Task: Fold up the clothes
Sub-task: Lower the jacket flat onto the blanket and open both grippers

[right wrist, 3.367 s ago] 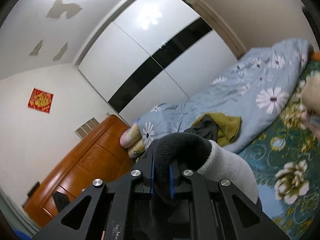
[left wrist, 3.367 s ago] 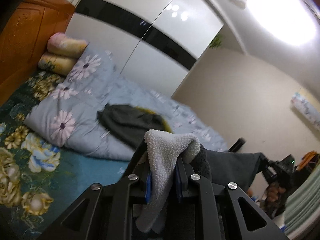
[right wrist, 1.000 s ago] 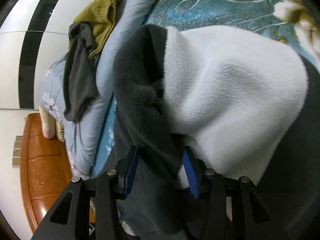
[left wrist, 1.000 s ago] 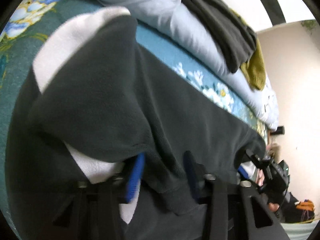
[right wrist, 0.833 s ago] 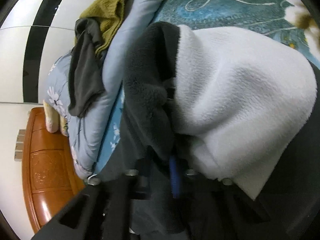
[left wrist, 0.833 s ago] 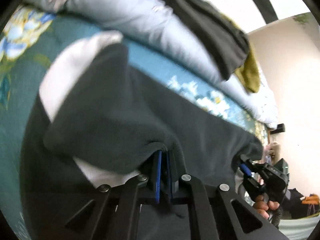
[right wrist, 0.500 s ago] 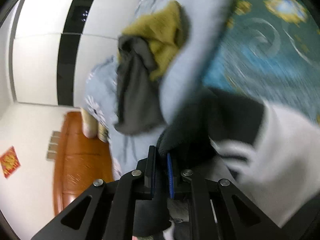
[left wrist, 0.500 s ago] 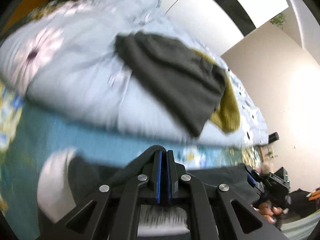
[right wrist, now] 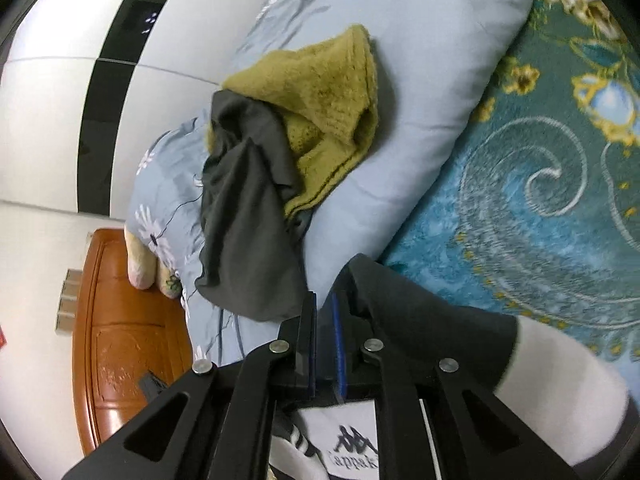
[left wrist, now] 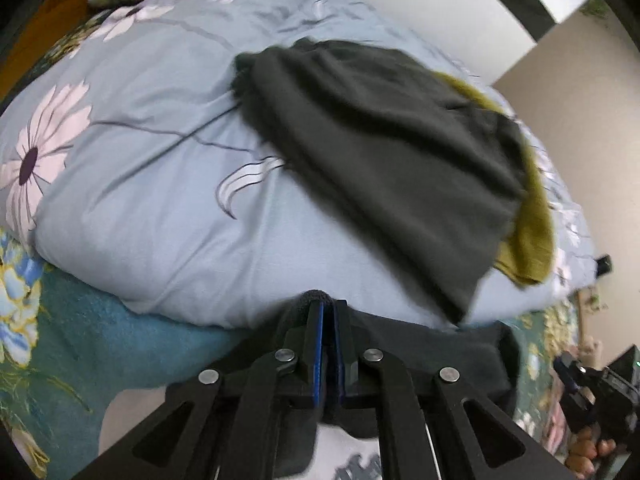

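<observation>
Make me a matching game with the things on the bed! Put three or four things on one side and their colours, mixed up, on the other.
Things:
1. duvet
2. towel
3. headboard
4. bedspread

Colours:
A. orange-brown wood
B. teal with flowers and swirls
C. pale blue with white daisies
D. mustard yellow

Right pairs: 1-C, 2-D, 3-A, 4-B

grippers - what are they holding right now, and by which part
Both pinch the dark fleece garment: left gripper on a raised fold of its edge, right gripper seemingly likewise, its contact unclear.
</observation>
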Available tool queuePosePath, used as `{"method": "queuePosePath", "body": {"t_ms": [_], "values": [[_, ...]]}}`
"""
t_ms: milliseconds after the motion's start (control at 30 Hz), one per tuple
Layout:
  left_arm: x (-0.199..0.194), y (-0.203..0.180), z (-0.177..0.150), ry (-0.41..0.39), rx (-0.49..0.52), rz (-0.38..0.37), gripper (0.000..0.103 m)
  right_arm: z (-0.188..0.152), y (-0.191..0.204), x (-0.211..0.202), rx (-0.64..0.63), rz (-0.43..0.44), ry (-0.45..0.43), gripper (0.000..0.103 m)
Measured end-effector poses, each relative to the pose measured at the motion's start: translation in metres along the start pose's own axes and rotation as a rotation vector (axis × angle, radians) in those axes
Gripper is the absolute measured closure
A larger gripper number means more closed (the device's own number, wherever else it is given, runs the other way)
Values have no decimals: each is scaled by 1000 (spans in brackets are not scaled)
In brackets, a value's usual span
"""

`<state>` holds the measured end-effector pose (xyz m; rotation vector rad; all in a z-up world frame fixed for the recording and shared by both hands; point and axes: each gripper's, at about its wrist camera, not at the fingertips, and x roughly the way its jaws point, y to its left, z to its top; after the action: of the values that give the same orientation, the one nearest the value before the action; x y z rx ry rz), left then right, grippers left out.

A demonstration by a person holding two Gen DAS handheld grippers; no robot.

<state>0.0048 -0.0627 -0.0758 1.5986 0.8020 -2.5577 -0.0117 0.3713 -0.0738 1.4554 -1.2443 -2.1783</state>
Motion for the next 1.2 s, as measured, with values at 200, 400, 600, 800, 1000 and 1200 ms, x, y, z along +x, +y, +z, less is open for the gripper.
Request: {"method": "queuePosePath", "body": {"t_ms": [200, 400, 600, 800, 1000, 1200], "values": [[-53, 1, -70, -59, 149, 40, 90, -19, -25, -66, -103, -97, -7, 85], [-71, 27, -138, -51, 122, 117, 85, -71, -48, -89, -199, -269, 82, 77], [-96, 30, -152, -63, 44, 105, 84, -120, -43, -43, -299, -350, 222, 65], [-141, 36, -166, -128, 36, 133, 60, -131, -63, -24, -216, -503, 231, 65], [-183, 59, -198, -147, -31, 159, 54, -138, -71, -21, -200, -571, 268, 65], [-198, 76, -234, -125, -74, 199, 50, -145, -73, -26, -200, -584, 336, 65]]}}
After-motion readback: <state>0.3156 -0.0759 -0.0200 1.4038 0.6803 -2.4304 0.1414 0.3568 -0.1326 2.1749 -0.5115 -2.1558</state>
